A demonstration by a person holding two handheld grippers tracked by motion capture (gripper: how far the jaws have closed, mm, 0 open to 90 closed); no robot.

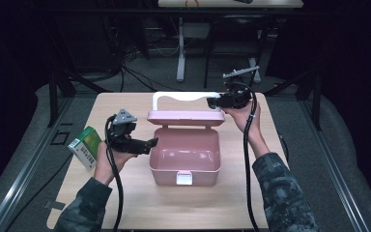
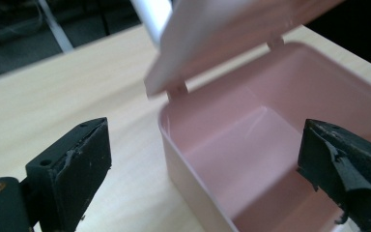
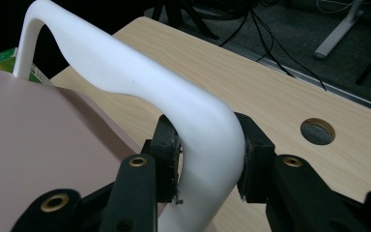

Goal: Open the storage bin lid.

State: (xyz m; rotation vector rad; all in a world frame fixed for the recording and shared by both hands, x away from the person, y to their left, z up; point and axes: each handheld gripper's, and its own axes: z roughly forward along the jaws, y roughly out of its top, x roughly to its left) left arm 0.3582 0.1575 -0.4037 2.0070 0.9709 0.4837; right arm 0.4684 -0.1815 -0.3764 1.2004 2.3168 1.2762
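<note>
Pink plastic box point(image 1: 185, 157) with a white curved handle point(image 1: 186, 96) on its lid point(image 1: 185, 116), sitting in the middle of the pale wooden bench point(image 1: 174, 203), lid up, nothing inside. Right tongs point(image 3: 206, 157) squeezed tight on the handle's bend, holding the lid open. Left tongs point(image 1: 150, 143) wide apart, holding nothing, just beside the box's left wall. Small green and white carton point(image 1: 85, 147) at the bench's left edge. Probably light, hard and smooth, a bit slippery. Best held by the handle.
</note>
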